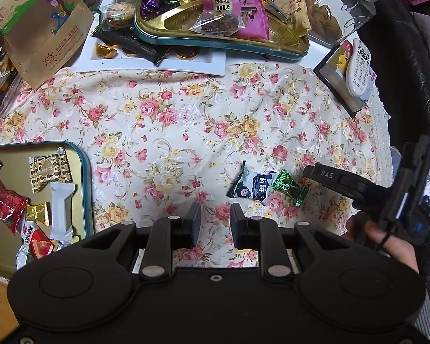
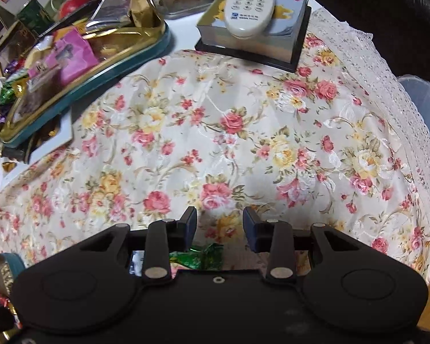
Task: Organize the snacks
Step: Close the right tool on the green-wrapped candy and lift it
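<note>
Snacks: two loose sweets, a blue-white packet (image 1: 250,185) and a green candy (image 1: 290,187), touching on the flowered cloth (image 1: 186,120).
Tin on the left (image 1: 86,183): holds wrapped sweets.
Left gripper (image 1: 215,218): jaws nearly closed, nothing between them, over bare cloth.
Right gripper (image 2: 220,221): jaws slightly apart, empty; green candy just under its body.
Room: open cloth ahead; lace edge (image 2: 392,91) at right.

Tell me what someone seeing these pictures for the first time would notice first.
Probably the rose-patterned tablecloth filling the middle, with two loose sweets on it: a white and blue packet touching a green wrapped candy, next to the right gripper. Behind it, an overflowing gold tray with a teal rim heaped with snacks, and a white remote lying on a box at the right.
</note>
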Demonstrator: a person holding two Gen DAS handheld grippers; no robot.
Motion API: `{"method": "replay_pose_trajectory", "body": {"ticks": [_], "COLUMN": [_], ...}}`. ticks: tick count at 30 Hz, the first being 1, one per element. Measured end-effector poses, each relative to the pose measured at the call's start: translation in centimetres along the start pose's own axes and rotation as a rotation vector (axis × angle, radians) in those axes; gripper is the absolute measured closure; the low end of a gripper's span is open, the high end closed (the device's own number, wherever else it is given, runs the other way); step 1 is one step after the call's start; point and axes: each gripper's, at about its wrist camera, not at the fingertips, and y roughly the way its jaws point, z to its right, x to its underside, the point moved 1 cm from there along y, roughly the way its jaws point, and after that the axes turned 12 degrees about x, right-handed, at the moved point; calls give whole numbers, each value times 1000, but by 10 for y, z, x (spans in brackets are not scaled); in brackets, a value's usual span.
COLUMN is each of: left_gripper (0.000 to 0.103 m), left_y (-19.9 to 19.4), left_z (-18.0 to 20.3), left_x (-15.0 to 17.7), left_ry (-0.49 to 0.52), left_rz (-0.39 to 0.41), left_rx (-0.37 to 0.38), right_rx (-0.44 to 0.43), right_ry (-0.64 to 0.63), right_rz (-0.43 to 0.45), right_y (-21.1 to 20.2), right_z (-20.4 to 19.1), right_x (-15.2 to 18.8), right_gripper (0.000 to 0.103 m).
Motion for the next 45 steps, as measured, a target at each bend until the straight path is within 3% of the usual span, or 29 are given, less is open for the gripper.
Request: {"method": "replay_pose_trajectory", "body": {"ticks": [13, 19, 24, 30, 45], "left_gripper": [74, 74, 74, 74, 74], "left_y": [-3, 1, 5, 8, 8], "left_z": [-1, 0, 1, 2, 0], "left_x": [1, 0, 0, 1, 2], "left_ry": [1, 2, 8, 21, 19], "left_rz": [3, -1, -8, -18, -23], "left_rx": [1, -6, -11, -13, -19], "right_rx": [32, -6, -58, -117, -107], "right_ry": [-113, -175, -165, -176, -243], "right_rz": [-81, -117, -44, -50, -13], "right_y": [9, 0, -16, -12, 3], "right_z": [-8, -17, -14, -20, -37], "right_x": [25, 42, 38, 34, 46], "right_gripper": [64, 64, 64, 64, 64]}}
